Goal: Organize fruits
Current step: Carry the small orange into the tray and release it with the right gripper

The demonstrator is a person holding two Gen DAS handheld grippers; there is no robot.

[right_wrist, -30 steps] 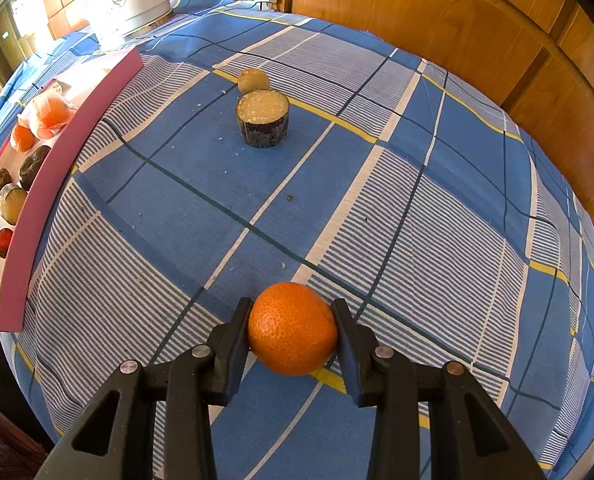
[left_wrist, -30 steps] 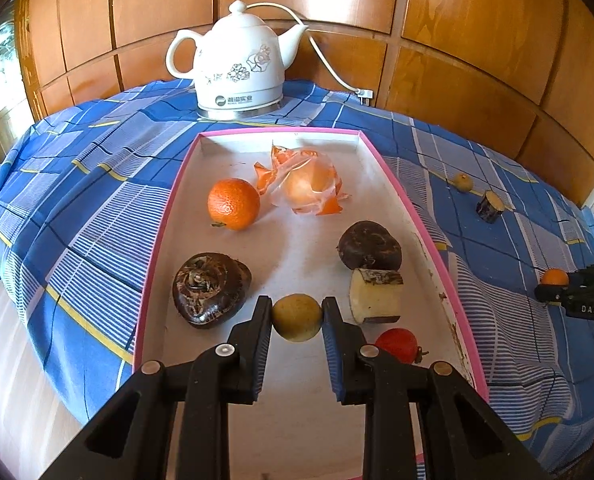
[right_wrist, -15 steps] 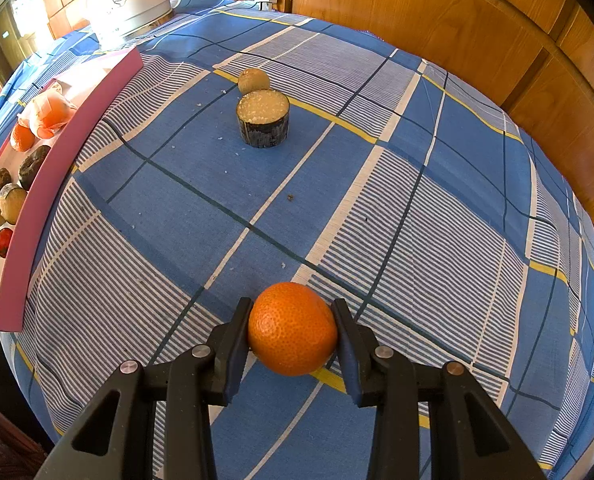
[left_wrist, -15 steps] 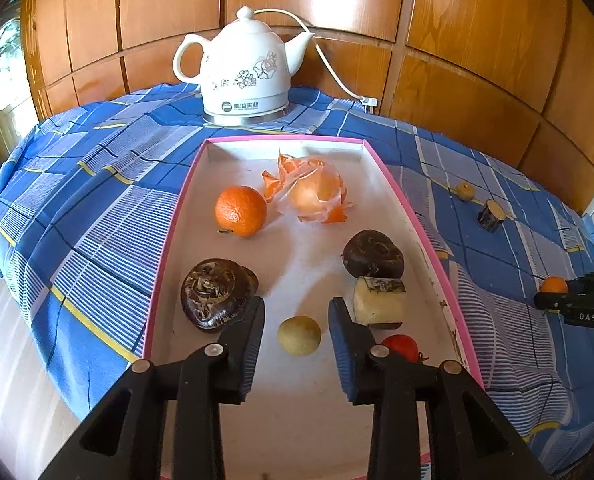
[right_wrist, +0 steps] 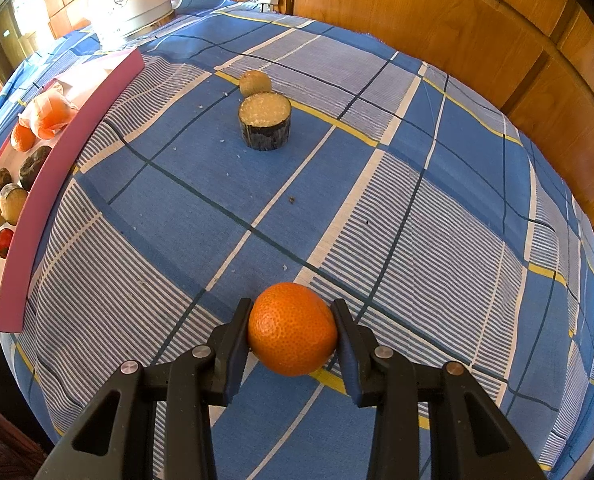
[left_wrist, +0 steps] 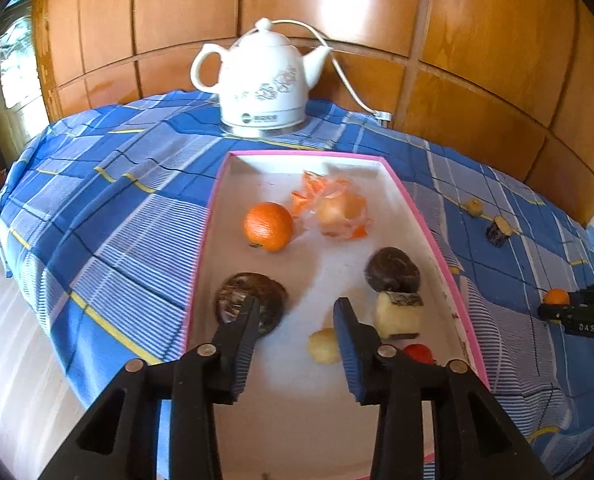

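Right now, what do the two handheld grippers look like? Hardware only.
Both match: the left gripper and right gripper are matte black plastic, each with two angular fingers on linkage arms with triangular cutouts and silver pivot screws. Finger pads are ribbed blue. Seen from the left wrist, the right gripper's body carries white "DAS" lettering. No cables, sleeves or hands visible.

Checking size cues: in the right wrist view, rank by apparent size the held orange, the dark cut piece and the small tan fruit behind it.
1. orange, though nearness to the camera inflates it.
2. dark cut piece.
3. small tan fruit.
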